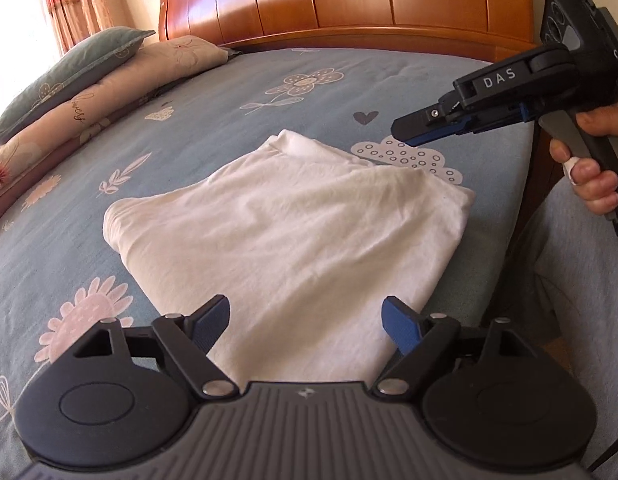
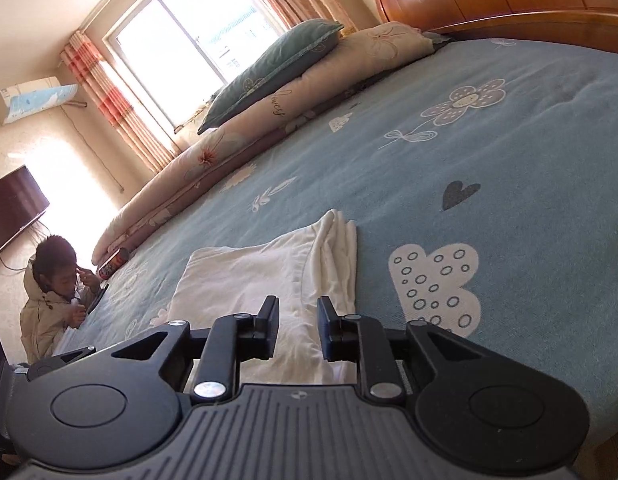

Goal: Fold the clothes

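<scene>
Left gripper (image 1: 305, 322) is hovering wide open, empty, over the shirt's (image 1: 277, 220) near edge; right gripper (image 2: 297, 322) is hanging narrowly parted, apparently holding nothing. Lying folded near the bed's (image 1: 213, 120) near edge, the shirt is looking soft, light; pinching its corners seems best.

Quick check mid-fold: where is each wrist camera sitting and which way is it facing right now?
Left wrist: behind the open left gripper, looking down over the folded white garment toward the headboard; right gripper and right hand show.
Right wrist: behind the right gripper, low over the garment's edge, facing the window.
Shared: garment, blue bedsheet, pillows.
</scene>
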A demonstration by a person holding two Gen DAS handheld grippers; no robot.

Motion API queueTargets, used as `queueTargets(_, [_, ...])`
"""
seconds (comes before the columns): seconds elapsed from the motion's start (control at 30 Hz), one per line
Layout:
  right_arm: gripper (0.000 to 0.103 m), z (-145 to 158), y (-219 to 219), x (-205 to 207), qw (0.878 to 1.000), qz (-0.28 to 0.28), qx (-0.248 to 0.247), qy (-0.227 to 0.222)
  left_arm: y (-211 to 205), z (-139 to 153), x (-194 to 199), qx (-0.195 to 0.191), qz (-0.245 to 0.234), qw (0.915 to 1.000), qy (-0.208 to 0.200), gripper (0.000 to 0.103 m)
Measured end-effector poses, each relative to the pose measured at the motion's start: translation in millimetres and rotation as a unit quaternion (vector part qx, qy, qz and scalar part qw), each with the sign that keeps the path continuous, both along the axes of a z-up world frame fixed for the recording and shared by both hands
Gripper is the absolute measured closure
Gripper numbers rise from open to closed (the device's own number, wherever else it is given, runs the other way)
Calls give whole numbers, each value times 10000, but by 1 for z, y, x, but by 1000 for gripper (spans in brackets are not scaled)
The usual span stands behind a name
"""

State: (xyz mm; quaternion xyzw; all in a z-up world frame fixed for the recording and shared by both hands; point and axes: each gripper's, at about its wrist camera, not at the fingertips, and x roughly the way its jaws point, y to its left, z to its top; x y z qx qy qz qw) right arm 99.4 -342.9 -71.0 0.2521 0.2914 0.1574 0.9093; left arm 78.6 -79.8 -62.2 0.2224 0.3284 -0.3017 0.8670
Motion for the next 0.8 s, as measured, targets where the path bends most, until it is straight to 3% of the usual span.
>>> queueTargets(0.27, [80,-27,11,45,9979,263,73,587,-2,-9,9,-38,-87,9999,54,19])
queueTargets(0.43, [90,-23,7,53,9990,238,29,389,-5,0,14,-217,-194,9995,79,18])
queueTargets(0.53, [102,-20,0,57,9993,-114,-196,311,-6,-2,20,-243,-255,9994,59,15])
queueTargets(0.63, [98,-25,-17,60,9981,-322,89,522,-4,-11,32,-288,-87,9987,413,12])
queueTargets(0.8, [89,-1,-9,58,9988,316,351,127,19,17,45,-867,-5,9955,375,12])
